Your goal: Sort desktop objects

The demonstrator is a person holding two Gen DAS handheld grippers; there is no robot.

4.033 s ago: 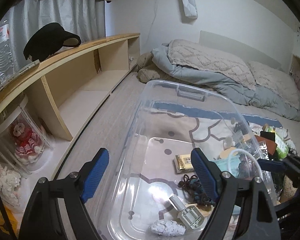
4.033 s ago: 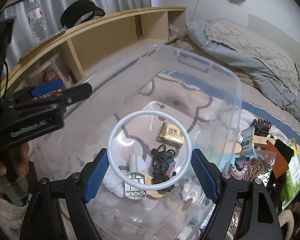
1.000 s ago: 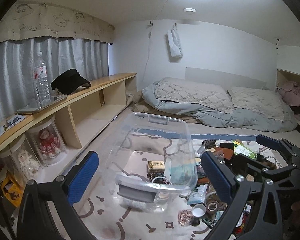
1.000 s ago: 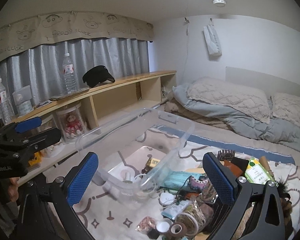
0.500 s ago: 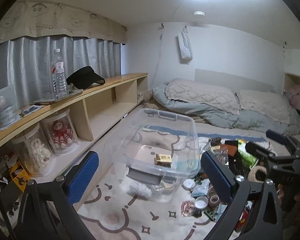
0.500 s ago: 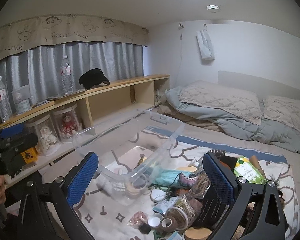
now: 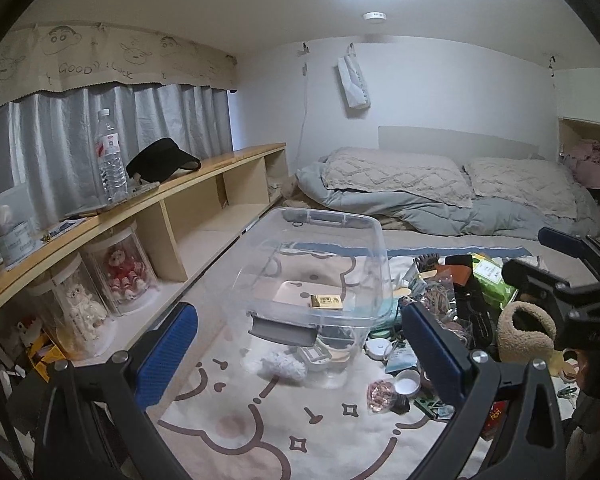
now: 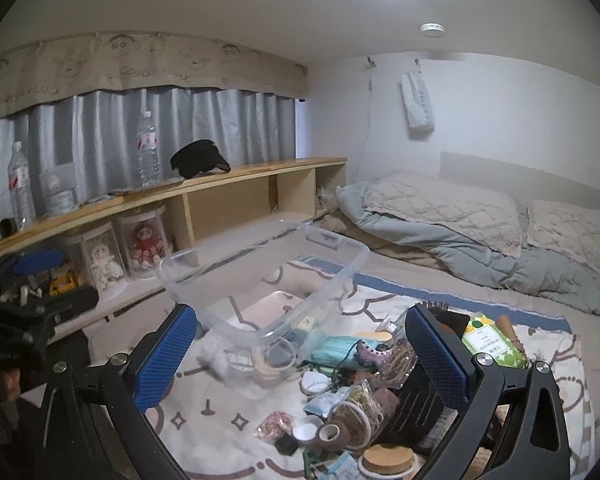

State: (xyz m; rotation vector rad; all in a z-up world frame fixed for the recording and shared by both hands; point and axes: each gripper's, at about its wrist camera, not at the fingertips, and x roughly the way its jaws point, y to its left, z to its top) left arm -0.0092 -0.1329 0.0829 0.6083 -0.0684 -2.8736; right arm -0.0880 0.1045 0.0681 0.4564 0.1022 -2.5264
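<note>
Only rightward — cork lid (image 8: 388, 456) visible

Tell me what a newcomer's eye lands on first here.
The clear plastic bin in the middle of the patterned rug, with a gold packet inside. Right of it sprawls a pile of small clutter. Both hand-held grippers, left and right, hang open and empty.

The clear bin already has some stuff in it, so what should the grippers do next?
Probably lower the right gripper toward the clutter pile beside the clear bin: both grippers are open and empty, and many items still lie unsorted on the rug.
</note>
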